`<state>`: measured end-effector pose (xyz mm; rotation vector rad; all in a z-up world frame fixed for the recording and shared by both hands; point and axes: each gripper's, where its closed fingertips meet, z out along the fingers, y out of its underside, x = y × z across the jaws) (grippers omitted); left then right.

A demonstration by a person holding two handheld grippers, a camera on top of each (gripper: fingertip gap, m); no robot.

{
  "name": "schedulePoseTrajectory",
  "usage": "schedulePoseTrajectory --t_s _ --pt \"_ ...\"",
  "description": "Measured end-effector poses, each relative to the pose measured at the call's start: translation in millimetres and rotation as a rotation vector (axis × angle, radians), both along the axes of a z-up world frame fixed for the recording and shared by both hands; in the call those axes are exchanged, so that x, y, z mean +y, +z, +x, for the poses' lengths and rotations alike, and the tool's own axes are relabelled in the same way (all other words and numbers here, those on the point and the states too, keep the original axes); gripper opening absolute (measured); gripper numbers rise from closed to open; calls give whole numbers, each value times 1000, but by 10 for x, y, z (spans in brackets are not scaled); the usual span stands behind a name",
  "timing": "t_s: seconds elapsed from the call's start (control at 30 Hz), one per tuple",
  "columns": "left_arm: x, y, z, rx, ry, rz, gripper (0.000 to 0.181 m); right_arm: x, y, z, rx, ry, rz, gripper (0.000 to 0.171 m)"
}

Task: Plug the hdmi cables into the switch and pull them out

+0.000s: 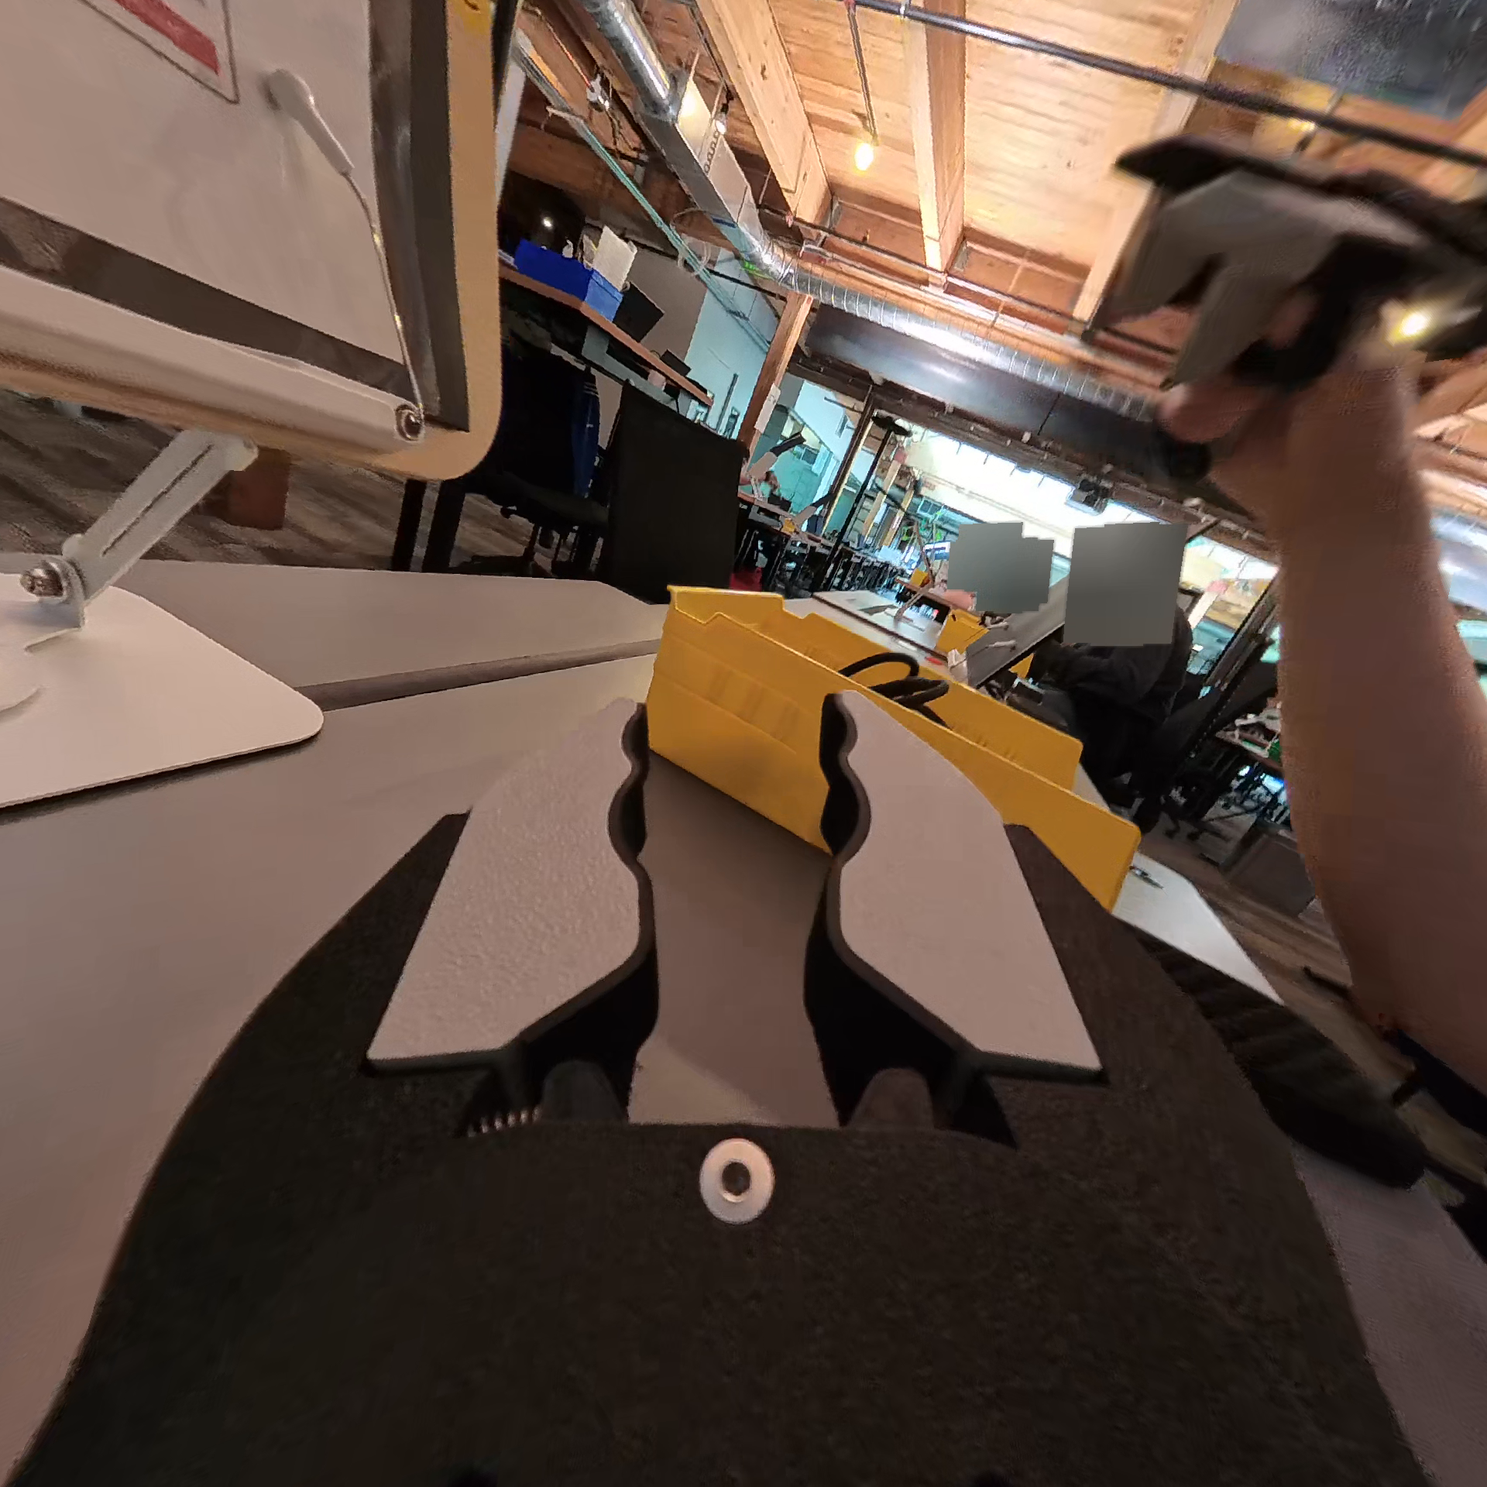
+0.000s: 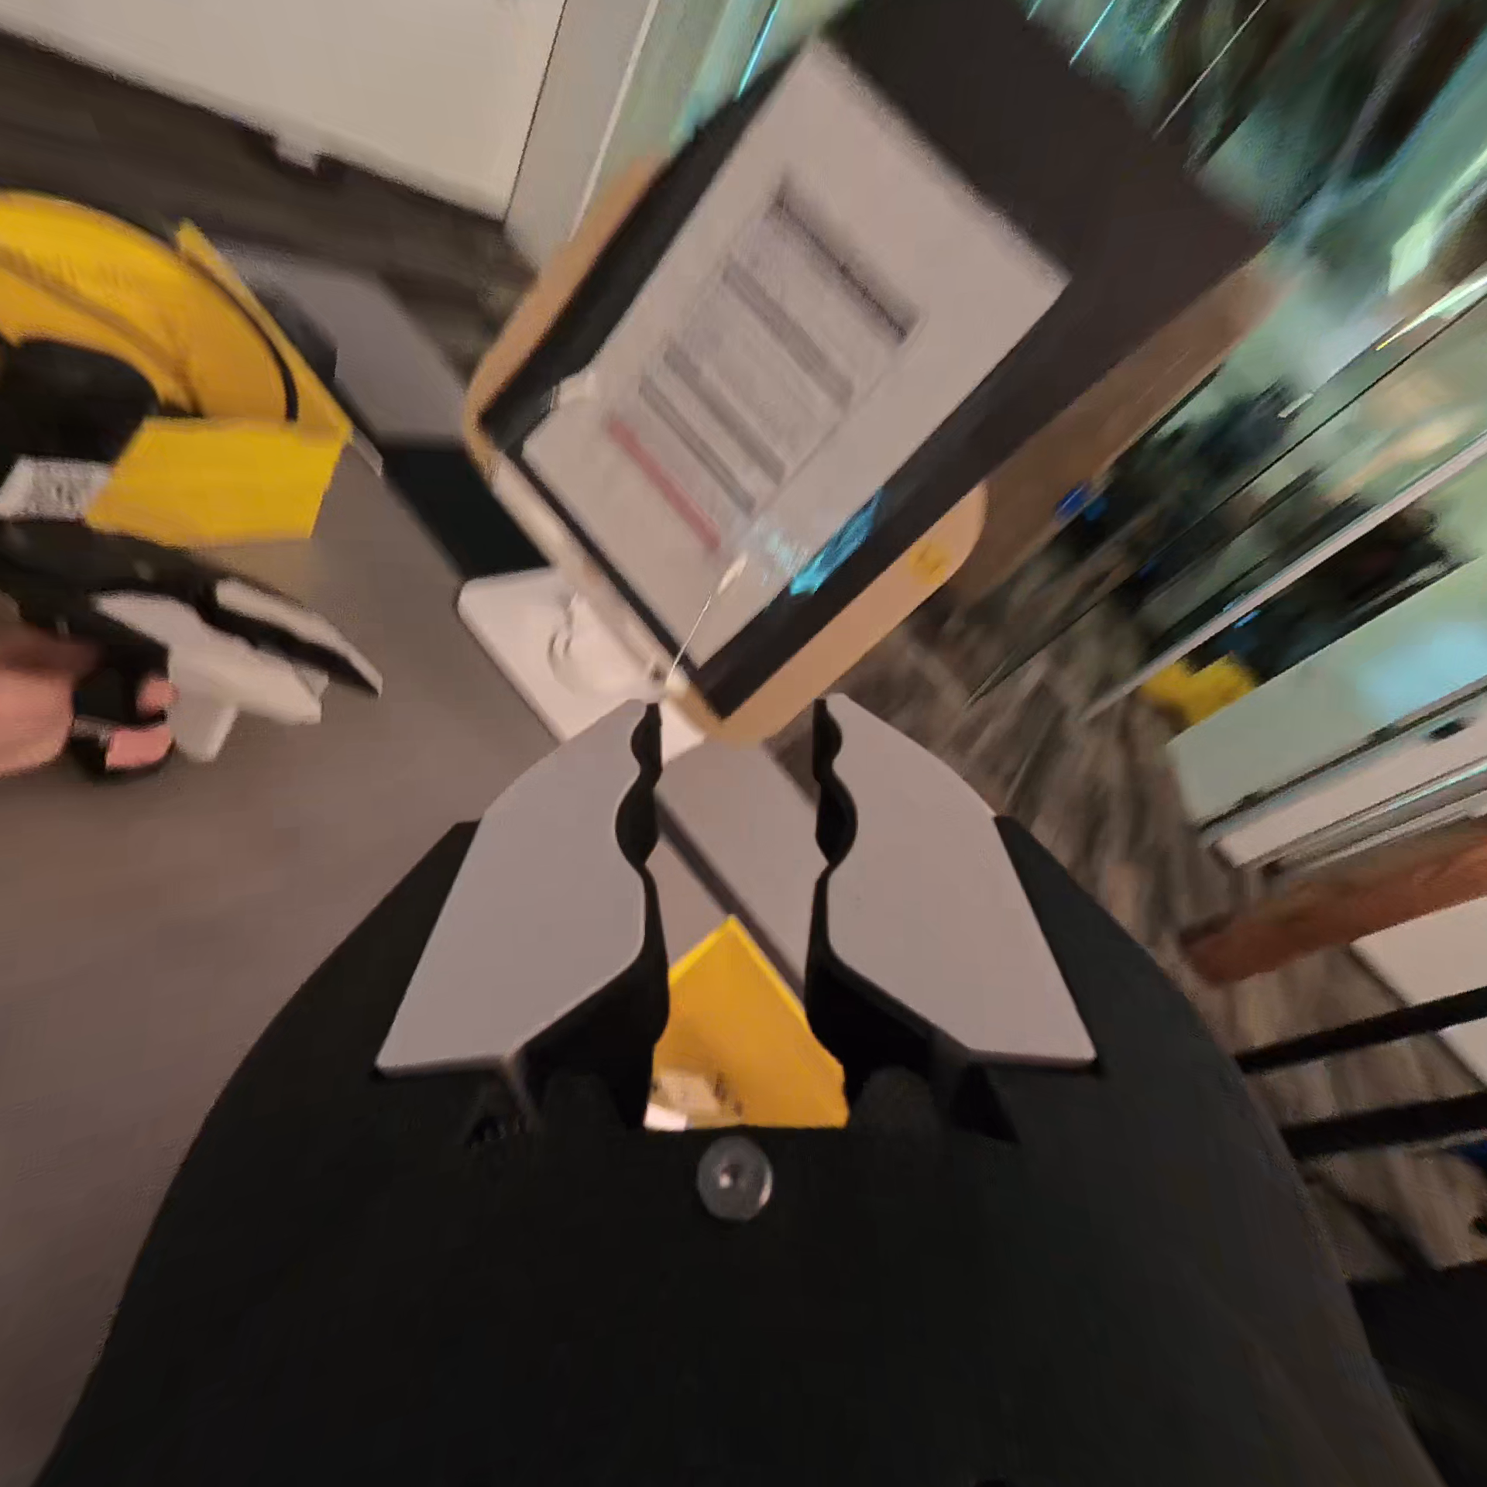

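Note:
My left gripper (image 1: 734, 728) is open and empty, low over the grey table (image 1: 201, 925), pointing at a yellow bin (image 1: 805, 708). A black cable (image 1: 901, 684) lies coiled in that bin. My right gripper (image 2: 736, 724) is open and empty, raised in the air; it also shows in the left wrist view (image 1: 1255, 265) at the upper right, held by a bare arm (image 1: 1368, 724). The right wrist view is blurred. The left gripper shows there (image 2: 241, 644) at the left, beside the yellow bin (image 2: 201, 402). No switch is visible.
A tablet on a white stand (image 1: 121, 700) sits at the table's left; it shows in the right wrist view (image 2: 764, 402) straight ahead. Another yellow bin (image 2: 740, 1038) lies below the right gripper. Two people sit at desks (image 1: 1126, 660) beyond the table. One gripper's finger ends stand about 25 cm off the other's.

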<state>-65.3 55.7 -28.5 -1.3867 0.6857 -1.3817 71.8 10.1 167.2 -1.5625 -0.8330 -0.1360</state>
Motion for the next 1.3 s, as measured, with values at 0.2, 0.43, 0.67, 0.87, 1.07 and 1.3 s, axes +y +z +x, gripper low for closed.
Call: schedulePoseTrajectory --t_s 0.2,0.43,0.67,0.87,1.07,1.3 --pt "-97 212 4 113 70 170 39 -482 120 -36 43 12 233 39" --pt "-161 1113 -442 327 362 299 33 -399 33 216 176 15 156 40" --pt "97 1435 -2302 705 877 123 69 -544 61 347 173 -1 158 41" --pt "199 472 -2853 968 712 -216 55 -510 -19 339 133 -26 138 41" --pt "359 58 -2885 984 632 -327 18 -385 -166 334 90 -68 97 41" --pt "426 -249 -3103 1111 643 -340 12 -250 -363 254 31 -82 40 41"
